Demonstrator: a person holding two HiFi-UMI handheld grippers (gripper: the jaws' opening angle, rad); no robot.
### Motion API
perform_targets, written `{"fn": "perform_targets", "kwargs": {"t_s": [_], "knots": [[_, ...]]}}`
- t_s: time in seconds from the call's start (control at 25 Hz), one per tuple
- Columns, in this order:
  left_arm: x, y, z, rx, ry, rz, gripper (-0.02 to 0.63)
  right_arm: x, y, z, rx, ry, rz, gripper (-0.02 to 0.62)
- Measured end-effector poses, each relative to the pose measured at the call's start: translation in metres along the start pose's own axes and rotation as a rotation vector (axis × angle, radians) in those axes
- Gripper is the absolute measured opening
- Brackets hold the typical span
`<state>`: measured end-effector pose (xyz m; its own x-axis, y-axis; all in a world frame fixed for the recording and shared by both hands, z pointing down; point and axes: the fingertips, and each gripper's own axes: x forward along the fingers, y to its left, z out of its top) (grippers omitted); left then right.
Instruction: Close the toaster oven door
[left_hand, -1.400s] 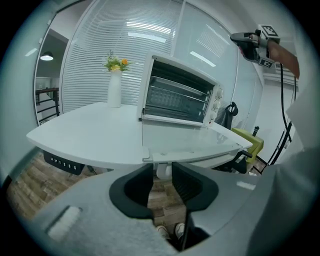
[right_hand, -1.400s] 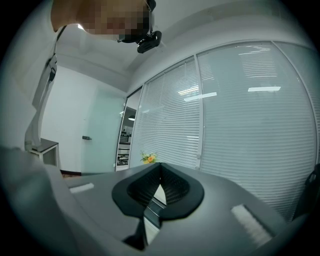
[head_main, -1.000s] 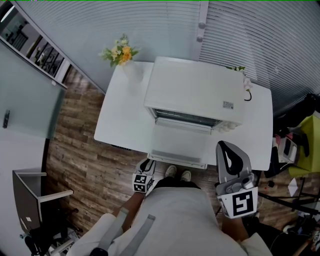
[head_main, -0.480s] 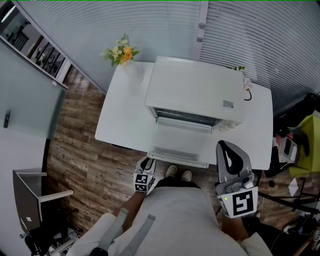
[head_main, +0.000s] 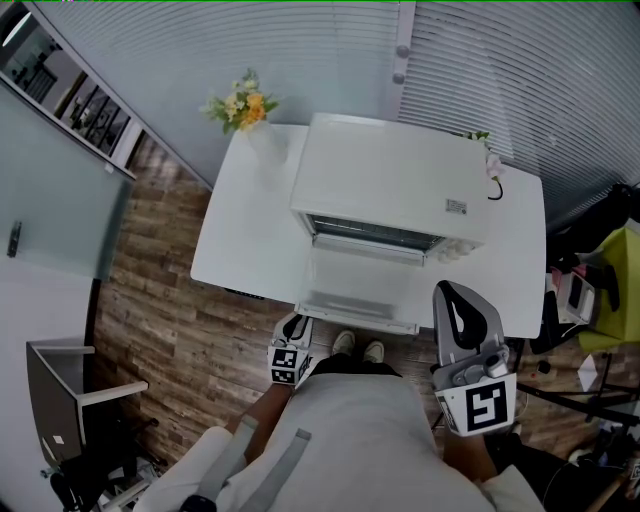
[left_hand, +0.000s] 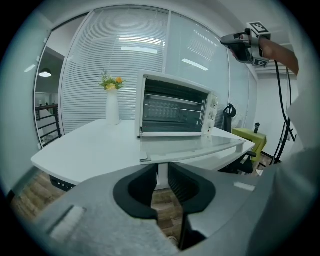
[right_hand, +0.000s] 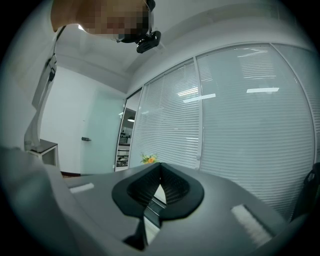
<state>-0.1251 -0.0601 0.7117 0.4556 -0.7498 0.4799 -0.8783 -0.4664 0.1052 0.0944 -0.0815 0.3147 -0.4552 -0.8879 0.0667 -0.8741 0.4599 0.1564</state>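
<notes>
A white toaster oven (head_main: 390, 185) stands on the white table (head_main: 240, 240), its glass door (head_main: 360, 290) folded down flat past the table's front edge. In the left gripper view the oven (left_hand: 172, 107) and its lowered door (left_hand: 200, 145) lie ahead and slightly above. My left gripper (head_main: 293, 328) is low, just below and left of the door's front edge. Its jaws (left_hand: 161, 175) are closing, with a narrow gap and nothing between them. My right gripper (head_main: 455, 305) is raised at the right, apart from the oven. It points up at the blinds, its pads (right_hand: 160, 172) meeting on nothing.
A white vase of yellow flowers (head_main: 243, 105) stands at the table's back left corner. A black cable (head_main: 494, 190) hangs behind the oven. A yellow-green seat (head_main: 615, 290) and clutter crowd the right; a dark cabinet (head_main: 55, 400) stands lower left. Slatted blinds line the far wall.
</notes>
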Motion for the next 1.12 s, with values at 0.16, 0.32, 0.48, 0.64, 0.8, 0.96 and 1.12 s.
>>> {"fn": "perform_targets", "kwargs": {"t_s": [0.16,0.32,0.48,0.64,0.8,0.96,1.12], "knots": [[-0.001,0.000,0.001,0.000,-0.001,-0.002,0.072,0.000,0.001,0.000,0.000,-0.003,-0.003,0.005],[-0.002,0.000,0.008,0.001,-0.017,0.000,0.072,0.000,0.000,0.000,0.001,-0.003,-0.005,0.005],[-0.004,0.000,0.013,0.006,-0.026,0.003,0.074,-0.001,0.000,0.001,0.001,-0.007,-0.007,0.005],[-0.005,0.000,0.018,0.004,-0.036,0.004,0.074,0.000,0.000,0.002,0.002,-0.009,-0.006,0.003],[-0.007,0.000,0.023,0.002,-0.041,0.004,0.074,0.001,0.001,0.001,0.000,-0.008,-0.006,0.003],[-0.009,0.001,0.030,-0.009,-0.061,0.002,0.075,0.002,0.001,0.001,-0.001,-0.005,-0.005,0.005],[-0.010,0.001,0.036,-0.008,-0.071,0.003,0.077,0.002,0.001,0.002,-0.002,-0.008,-0.002,0.004]]}}
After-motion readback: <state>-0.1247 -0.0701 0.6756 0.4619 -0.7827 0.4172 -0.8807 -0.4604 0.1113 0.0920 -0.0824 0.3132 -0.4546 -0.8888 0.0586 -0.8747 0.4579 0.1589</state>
